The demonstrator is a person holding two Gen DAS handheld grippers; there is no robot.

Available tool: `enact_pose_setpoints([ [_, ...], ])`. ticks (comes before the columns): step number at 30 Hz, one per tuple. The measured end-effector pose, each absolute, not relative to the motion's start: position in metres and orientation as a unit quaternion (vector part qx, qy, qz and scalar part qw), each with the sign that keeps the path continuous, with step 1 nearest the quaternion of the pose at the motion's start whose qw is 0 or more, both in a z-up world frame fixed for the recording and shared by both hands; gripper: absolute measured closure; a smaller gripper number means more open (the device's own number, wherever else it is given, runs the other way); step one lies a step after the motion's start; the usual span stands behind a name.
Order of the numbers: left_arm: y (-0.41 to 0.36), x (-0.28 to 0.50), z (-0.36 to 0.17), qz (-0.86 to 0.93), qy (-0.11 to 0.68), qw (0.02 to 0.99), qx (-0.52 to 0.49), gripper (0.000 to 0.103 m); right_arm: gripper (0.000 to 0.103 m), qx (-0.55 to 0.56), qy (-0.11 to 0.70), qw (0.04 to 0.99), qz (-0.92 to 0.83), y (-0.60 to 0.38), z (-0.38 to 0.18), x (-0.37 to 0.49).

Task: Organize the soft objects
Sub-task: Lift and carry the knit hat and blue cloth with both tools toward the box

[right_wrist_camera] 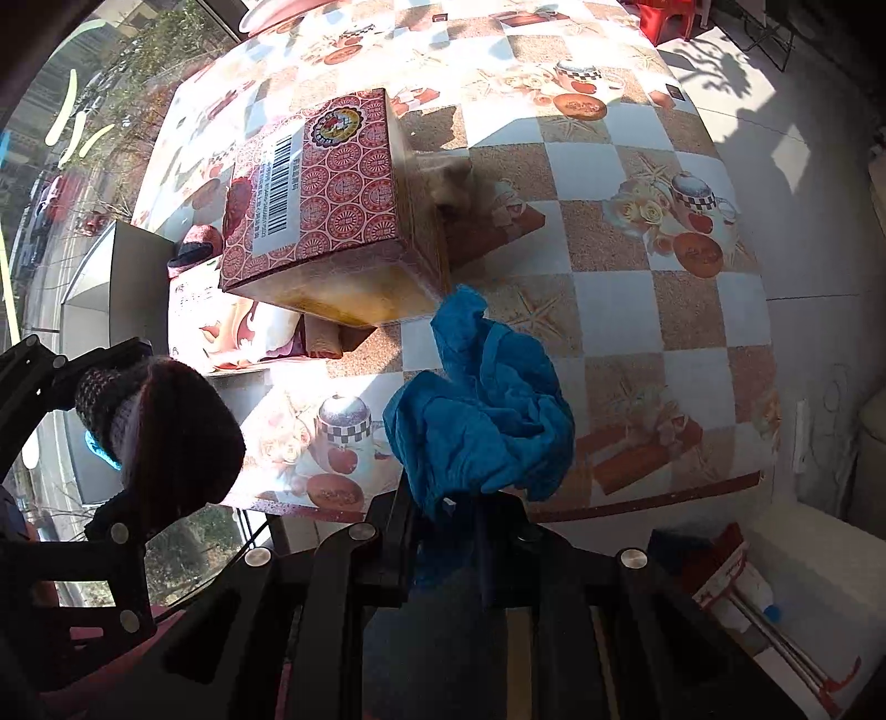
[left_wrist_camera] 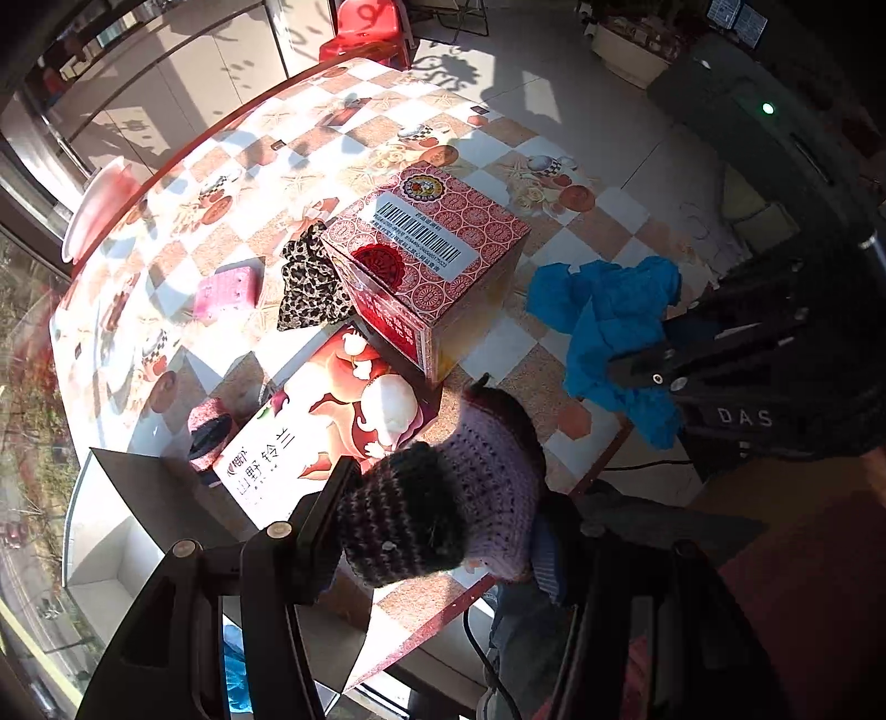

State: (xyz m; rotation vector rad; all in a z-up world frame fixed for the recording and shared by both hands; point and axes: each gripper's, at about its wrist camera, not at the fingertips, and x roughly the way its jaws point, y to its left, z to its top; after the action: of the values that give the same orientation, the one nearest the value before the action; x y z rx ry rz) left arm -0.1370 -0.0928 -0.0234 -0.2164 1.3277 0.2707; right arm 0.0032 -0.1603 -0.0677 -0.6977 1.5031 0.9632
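My left gripper (left_wrist_camera: 443, 515) is shut on a knitted purple and black striped piece (left_wrist_camera: 476, 471), held above the near edge of the table. In the right wrist view the same knit (right_wrist_camera: 177, 426) hangs dark at the left. My right gripper (right_wrist_camera: 446, 507) is shut on a crumpled blue cloth (right_wrist_camera: 482, 421), which bunches up over the table edge. From the left wrist view that blue cloth (left_wrist_camera: 603, 315) hangs off the right gripper's fingertips (left_wrist_camera: 648, 374). A leopard-print fabric (left_wrist_camera: 310, 282), a pink knit piece (left_wrist_camera: 227, 291) and a pink and dark knit piece (left_wrist_camera: 207, 429) lie on the table.
A red patterned box (left_wrist_camera: 432, 243) stands mid-table on the checkered tablecloth (right_wrist_camera: 637, 310), partly on a flat box with a peach picture (left_wrist_camera: 332, 421). A beige fluffy thing (right_wrist_camera: 451, 180) sits behind the red box. A red chair (left_wrist_camera: 365, 27) stands beyond the table.
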Motion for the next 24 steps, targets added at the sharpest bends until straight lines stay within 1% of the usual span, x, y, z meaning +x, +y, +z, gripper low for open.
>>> enact_pose_setpoints([
  [9,-0.058,-0.2,-0.028,0.207,0.615,0.745,-0.155,0.043,0.085,-0.364,0.612,0.514,0.478,-0.129,-0.066,-0.051],
  [16,-0.052,-0.24,-0.035,0.246,0.615,0.727,-0.183,0.043,0.085,-0.417,0.581,0.464,0.523,-0.107,-0.066,-0.095],
  [24,-0.036,-0.279,-0.026,0.318,0.58,0.716,-0.221,0.043,0.085,-0.453,0.548,0.426,0.56,-0.085,-0.06,-0.136],
])
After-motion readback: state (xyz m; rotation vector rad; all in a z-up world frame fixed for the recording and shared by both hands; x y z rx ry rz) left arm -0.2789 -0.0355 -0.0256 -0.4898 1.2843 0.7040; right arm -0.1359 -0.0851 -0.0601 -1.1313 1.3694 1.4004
